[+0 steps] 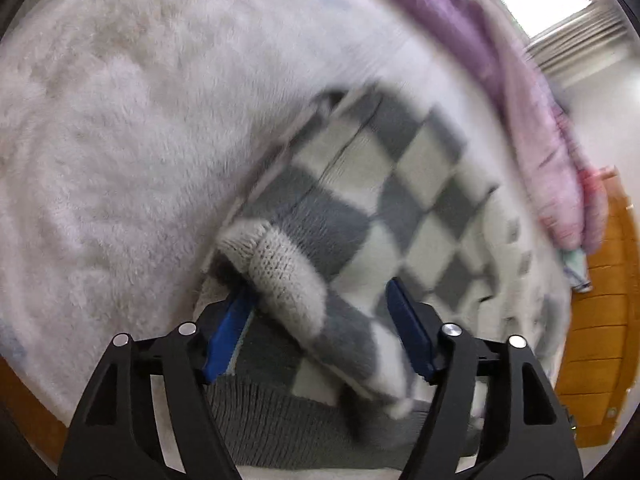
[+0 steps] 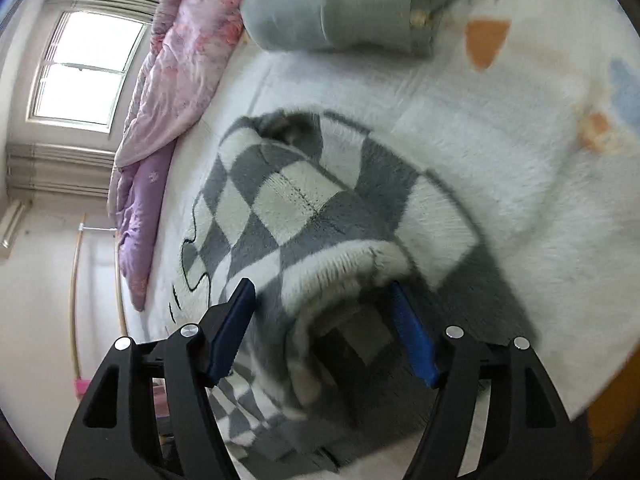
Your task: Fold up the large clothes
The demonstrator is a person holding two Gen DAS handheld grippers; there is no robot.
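A grey-and-white checkered knit sweater [image 1: 404, 200] lies on a fluffy white blanket [image 1: 120, 140]. My left gripper [image 1: 316, 312] is open, its blue pads either side of a rolled white cuff or hem [image 1: 280, 268] of the sweater. In the right wrist view the same sweater [image 2: 304, 200] lies bunched on the white blanket [image 2: 500, 140]. My right gripper [image 2: 324, 320] is open, with a curled white-edged fold [image 2: 340, 264] of the sweater between its pads. Both views are motion-blurred.
A pink and purple quilt [image 2: 176, 80] lies along the bed's far side, also in the left wrist view [image 1: 540, 120]. A folded grey-green garment [image 2: 340, 4] lies on the blanket. A wooden bed frame [image 1: 600, 320] and a window [image 2: 80, 68] are visible.
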